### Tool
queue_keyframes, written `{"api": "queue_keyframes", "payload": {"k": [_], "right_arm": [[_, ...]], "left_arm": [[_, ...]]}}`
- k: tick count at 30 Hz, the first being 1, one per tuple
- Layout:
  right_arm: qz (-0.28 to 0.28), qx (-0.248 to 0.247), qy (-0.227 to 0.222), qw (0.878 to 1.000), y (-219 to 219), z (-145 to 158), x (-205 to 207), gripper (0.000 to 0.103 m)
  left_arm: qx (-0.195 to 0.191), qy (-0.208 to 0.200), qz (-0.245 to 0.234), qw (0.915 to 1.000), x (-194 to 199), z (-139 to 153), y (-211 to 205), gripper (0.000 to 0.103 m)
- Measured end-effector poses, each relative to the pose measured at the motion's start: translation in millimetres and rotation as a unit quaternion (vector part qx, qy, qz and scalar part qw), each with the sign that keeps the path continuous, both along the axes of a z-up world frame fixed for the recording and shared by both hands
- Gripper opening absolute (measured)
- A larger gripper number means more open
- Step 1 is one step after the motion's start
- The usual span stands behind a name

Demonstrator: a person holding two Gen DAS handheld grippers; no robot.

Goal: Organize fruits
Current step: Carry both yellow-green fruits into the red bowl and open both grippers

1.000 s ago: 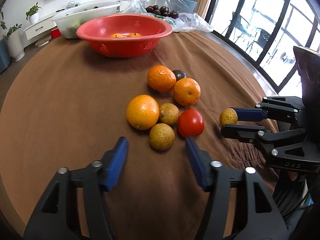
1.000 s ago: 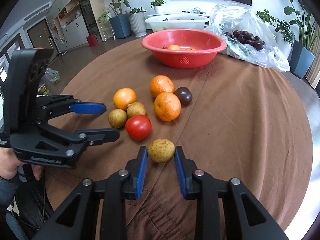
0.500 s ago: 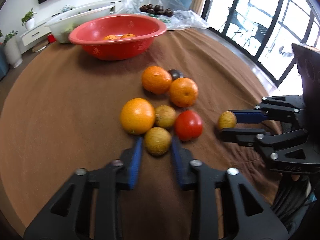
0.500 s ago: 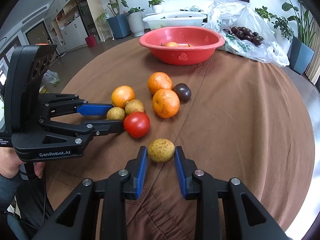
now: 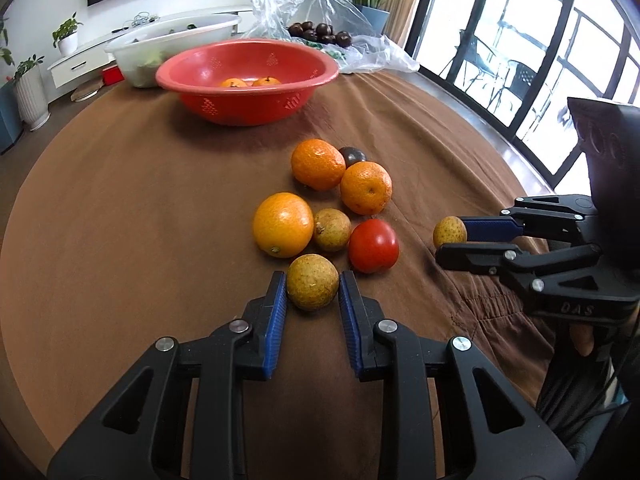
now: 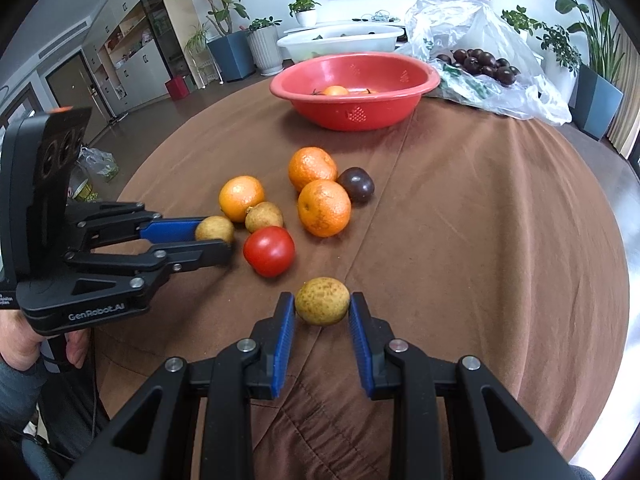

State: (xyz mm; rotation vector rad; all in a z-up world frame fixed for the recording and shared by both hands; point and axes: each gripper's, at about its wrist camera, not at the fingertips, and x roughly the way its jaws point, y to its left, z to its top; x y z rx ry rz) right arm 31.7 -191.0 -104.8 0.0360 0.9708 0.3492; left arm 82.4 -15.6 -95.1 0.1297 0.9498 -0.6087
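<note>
- Left tool (image 5: pixel 313 292) has just closed on a speckled fruit (image 5: pixel 312 281), low centre of its view, likely for lifting.
- Right tool (image 6: pixel 322 307) grips another one (image 6: pixel 322 301) beside the tomato (image 6: pixel 269 251).
- Red bowl (image 6: pixel 416 87), upper frame, seems the destination.

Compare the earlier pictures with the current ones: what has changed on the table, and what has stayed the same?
The left gripper moved forward to the nearest brown fruit; its fingers closed from wide open onto it. The right gripper stayed shut on the other brown fruit. The oranges, tomato and red bowl lie as before.
</note>
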Motion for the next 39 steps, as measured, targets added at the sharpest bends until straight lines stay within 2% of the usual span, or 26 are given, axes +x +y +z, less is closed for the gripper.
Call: {"api": "queue_keyframes", "payload": {"k": [5, 10, 17, 22, 25, 29, 33, 39], "right_arm": [[-0.014, 0.018, 0.001, 1.0, -12.8, 6.0, 4.8, 0.03], [-0.048, 0.027, -0.01, 0.998, -45.6, 24.0, 18.0, 0.03], [-0.117, 0.051, -0.051, 0.991, -114.8, 79.9, 70.6, 0.03], [-0.097, 0.031, -0.087, 0.991, -106.9, 123.9, 123.4, 0.03], [-0.073, 0.026, -0.087, 0.993, -82.9, 129.4, 162.9, 0.03], [-0.047, 0.028, -0.066, 0.996, -50.1, 113.8, 198.8, 0.03], [-0.027, 0.009, -0.044, 0.999, -23.3, 88.5, 217.5, 0.03], [-0.012, -0.011, -0.018, 1.0, -3.9, 55.9, 226.4, 0.03]], "left_arm": [[-0.008, -0.007, 0.015, 0.9998, 1.0, 11.9, 18.3, 0.024], [-0.014, -0.027, 0.042, 0.9987, 23.2, 37.1, 44.2, 0.024], [-0.009, -0.079, 0.066, 0.9946, 96.2, 97.2, 65.2, 0.024], [-0.002, -0.094, 0.051, 0.9943, 152.6, 127.0, 47.3, 0.024], [0.002, -0.083, 0.034, 0.996, 188.5, 123.7, 26.0, 0.024], [0.016, -0.063, 0.021, 0.9976, 217.6, 102.6, -1.4, 0.024], [0.021, -0.046, 0.01, 0.9987, 228.2, 73.0, -19.3, 0.024], [0.026, -0.032, 0.009, 0.9991, 237.1, 46.6, -27.5, 0.024]]}}
